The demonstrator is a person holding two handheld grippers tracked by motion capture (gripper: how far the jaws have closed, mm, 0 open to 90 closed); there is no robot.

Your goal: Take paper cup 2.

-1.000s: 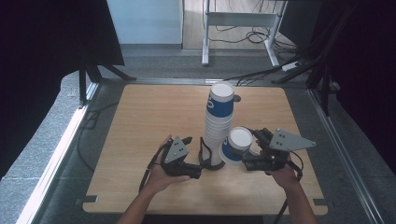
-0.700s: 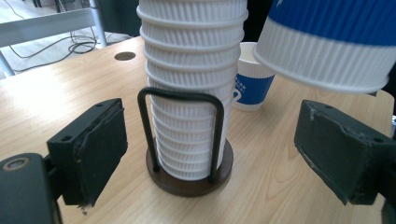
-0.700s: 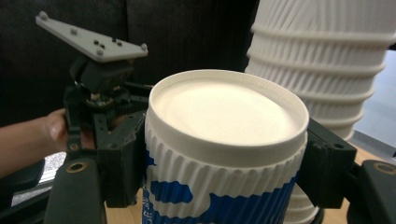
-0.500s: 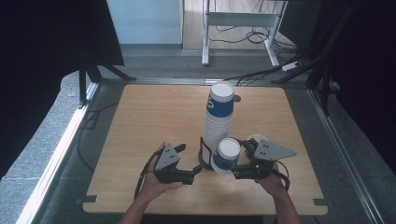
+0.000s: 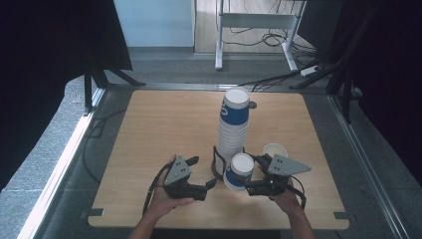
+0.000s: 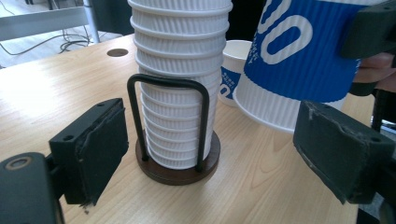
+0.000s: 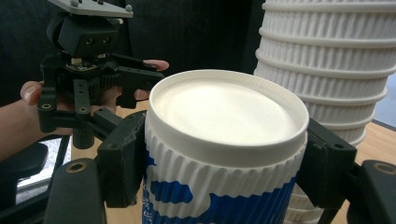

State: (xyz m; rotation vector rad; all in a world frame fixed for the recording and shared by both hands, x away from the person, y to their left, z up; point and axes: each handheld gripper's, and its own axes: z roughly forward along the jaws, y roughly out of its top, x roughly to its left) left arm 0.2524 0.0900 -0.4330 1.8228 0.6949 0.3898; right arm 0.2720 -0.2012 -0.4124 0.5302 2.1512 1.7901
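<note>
While cup stack fills holder, right hand-held gripper clamps inverted cup; left hand-held gripper open, empty.

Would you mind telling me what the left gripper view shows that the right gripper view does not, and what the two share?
The left gripper view alone gives the dark round base and black wire loop holding the cup stack, a single upright cup behind, and the left gripper with nothing between its pads. The right gripper view alone gives the flat white end of the blue-and-white cup, clamped by the right gripper. Both share that cup, tilted, and the ribbed stack beside it.
</note>
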